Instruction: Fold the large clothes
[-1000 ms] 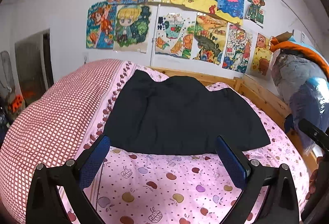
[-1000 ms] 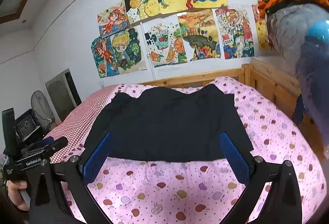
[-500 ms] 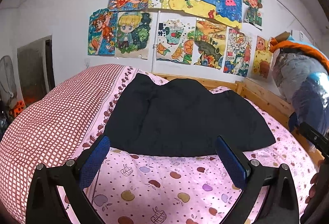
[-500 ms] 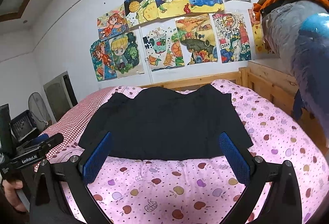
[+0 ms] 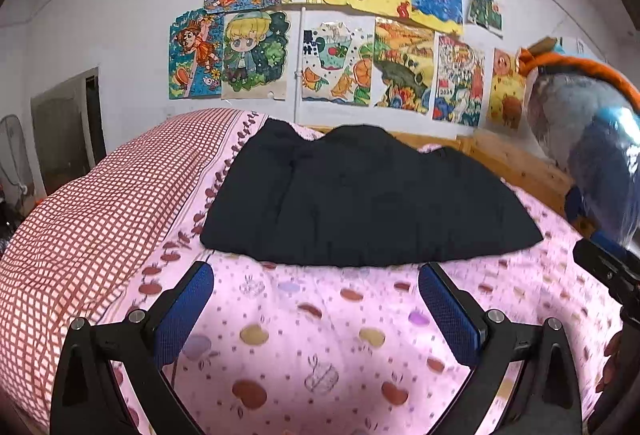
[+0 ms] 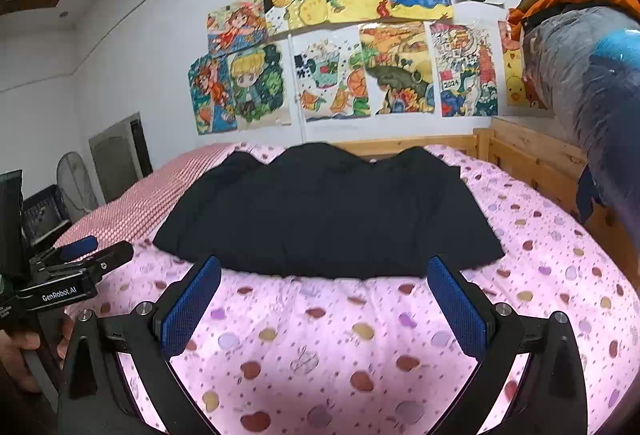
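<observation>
A black garment (image 5: 360, 195) lies spread flat on the pink fruit-print bed sheet (image 5: 320, 335); it also shows in the right wrist view (image 6: 328, 215). My left gripper (image 5: 316, 275) is open and empty, held above the sheet just short of the garment's near hem. My right gripper (image 6: 324, 271) is open and empty, also just short of the near hem. The left gripper's body shows at the left edge of the right wrist view (image 6: 68, 275).
A red checked quilt (image 5: 80, 215) lies along the bed's left side. A wooden bed rail (image 6: 520, 155) runs behind and to the right. A plastic-wrapped bundle (image 6: 592, 95) hangs at the right. Drawings (image 5: 340, 35) cover the wall. A fan (image 6: 76, 183) stands at left.
Both grippers have drawn back and lowered a little, so the garment's near hem now sits beyond the fingertips. Both stay open and empty.
</observation>
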### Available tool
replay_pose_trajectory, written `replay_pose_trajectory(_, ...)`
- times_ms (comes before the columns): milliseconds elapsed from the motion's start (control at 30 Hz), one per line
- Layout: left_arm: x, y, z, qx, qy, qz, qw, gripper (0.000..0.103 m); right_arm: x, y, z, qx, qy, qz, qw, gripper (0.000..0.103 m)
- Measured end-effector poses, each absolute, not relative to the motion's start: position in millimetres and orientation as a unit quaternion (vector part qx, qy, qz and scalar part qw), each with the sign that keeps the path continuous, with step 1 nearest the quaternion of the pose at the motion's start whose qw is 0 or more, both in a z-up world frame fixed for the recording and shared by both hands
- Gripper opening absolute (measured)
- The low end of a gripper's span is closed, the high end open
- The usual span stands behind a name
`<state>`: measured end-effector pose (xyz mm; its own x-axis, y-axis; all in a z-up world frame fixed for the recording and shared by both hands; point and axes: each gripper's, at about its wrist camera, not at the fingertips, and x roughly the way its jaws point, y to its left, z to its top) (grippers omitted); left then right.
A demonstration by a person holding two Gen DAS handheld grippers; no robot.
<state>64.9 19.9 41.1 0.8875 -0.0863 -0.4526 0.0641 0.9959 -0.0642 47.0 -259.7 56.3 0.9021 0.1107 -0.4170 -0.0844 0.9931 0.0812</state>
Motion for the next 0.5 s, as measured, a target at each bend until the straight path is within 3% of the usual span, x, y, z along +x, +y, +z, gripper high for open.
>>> replay_pose_trajectory(500, 59.4, 18.4, 27.1, -0.005, 0.237, -0.031, 0.971, 0.103, 41.1, -247.3, 42.8, 0.004, 0.230, 0.042, 0.972, 0.101)
